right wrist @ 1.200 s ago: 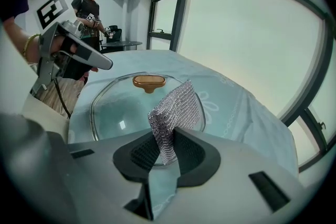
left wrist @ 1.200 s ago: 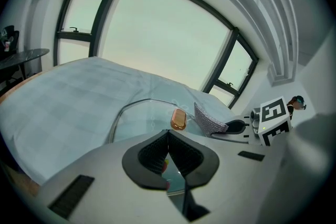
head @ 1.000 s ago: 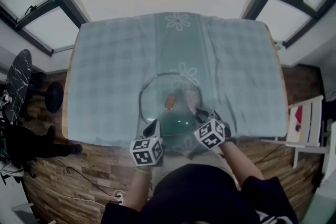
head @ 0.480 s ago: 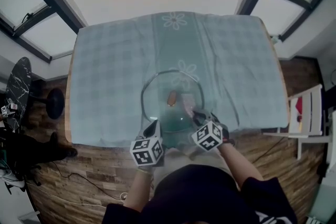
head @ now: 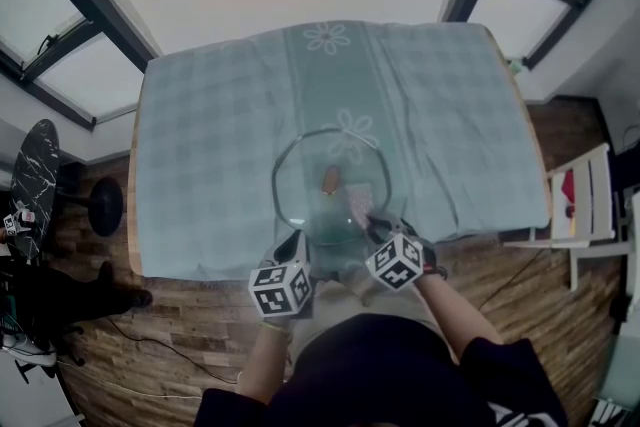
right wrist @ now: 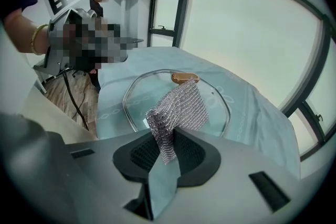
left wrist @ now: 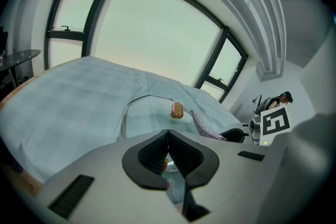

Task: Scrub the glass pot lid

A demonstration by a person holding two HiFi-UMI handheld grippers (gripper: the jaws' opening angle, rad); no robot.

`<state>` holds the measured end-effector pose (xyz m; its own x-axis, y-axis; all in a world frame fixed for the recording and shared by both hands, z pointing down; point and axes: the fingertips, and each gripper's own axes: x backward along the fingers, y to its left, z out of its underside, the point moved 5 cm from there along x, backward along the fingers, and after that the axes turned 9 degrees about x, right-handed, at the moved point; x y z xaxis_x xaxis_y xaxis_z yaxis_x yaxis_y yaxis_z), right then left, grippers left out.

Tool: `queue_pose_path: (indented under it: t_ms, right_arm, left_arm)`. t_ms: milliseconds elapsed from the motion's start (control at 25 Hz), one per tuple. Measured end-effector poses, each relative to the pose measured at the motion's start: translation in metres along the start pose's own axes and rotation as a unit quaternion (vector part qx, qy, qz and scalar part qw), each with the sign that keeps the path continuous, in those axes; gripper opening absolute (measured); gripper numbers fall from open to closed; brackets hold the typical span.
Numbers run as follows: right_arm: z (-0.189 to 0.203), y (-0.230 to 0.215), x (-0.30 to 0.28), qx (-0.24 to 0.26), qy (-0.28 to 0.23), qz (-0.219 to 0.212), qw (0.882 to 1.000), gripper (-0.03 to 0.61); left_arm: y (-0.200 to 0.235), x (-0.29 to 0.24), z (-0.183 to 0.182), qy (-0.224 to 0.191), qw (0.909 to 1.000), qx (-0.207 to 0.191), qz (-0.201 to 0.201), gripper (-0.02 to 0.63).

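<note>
Right at the near edge of the worktop (head: 200, 145) we have both tools on the job. Our left gripper (left wrist: 168, 135) has its fingers closed tight, and they look to be pinching the near rim of the glass lid (head: 300, 177), holding it steady for us. Our right gripper (right wrist: 170, 139) has its fingers clamped on one end of a metal mesh scrubber (right wrist: 178, 110). The free end of the mesh fans out over the glass, to the right of the middle.

Just past the fingers lies the lid itself. It sits on the checked tablecloth (head: 450, 115), close to the near edge and about midway along it. The brown knob (head: 328, 180) stands in its centre, and the tip of the mesh reaches nearly up to it. Whether the mesh is actually pressing on the glass we cannot quite tell.

So where do we stand? Holding the lid and picking up the scrubber are done, and we judge the scrubbing to be under way on the near right part of the glass. We see no suds, water or grime, so nothing shows how much is already clean. The left side and the far rim would seem to be left to cover. Beyond the lid there is only tablecloth to the far edge.
</note>
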<state>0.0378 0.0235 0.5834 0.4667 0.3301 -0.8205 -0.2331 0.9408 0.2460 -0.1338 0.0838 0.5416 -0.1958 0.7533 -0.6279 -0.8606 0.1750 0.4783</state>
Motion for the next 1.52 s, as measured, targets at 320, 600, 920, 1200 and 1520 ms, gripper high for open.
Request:
queue_pose_path:
  t_ms: [320, 600, 920, 1200, 1520]
  right_arm:
    - [-0.002, 0.019, 0.001, -0.002, 0.008, -0.008, 1.000, 0.074]
    - [-0.007, 0.035, 0.000, 0.000, 0.008, -0.017, 1.000, 0.074]
    - [-0.017, 0.047, -0.004, 0.006, 0.009, -0.024, 1.000, 0.075]
    - [-0.025, 0.059, -0.005, 0.014, 0.012, -0.032, 0.999, 0.075]
    - [-0.037, 0.079, -0.010, 0.017, 0.011, -0.036, 0.999, 0.075]
  left_arm:
    - [0.007, 0.012, 0.003, 0.003, 1.0000, -0.002, 0.002, 0.003]
    - [0.012, 0.021, 0.006, 0.003, 1.0000, 0.003, 0.003, 0.003]
    - [0.020, 0.026, 0.007, 0.002, 1.0000, 0.007, 0.006, 0.003]
    - [0.027, 0.035, 0.006, -0.003, 0.9999, 0.008, 0.010, 0.003]
    - [0.045, 0.054, 0.013, -0.008, 0.9999, 0.014, 0.006, 0.003]
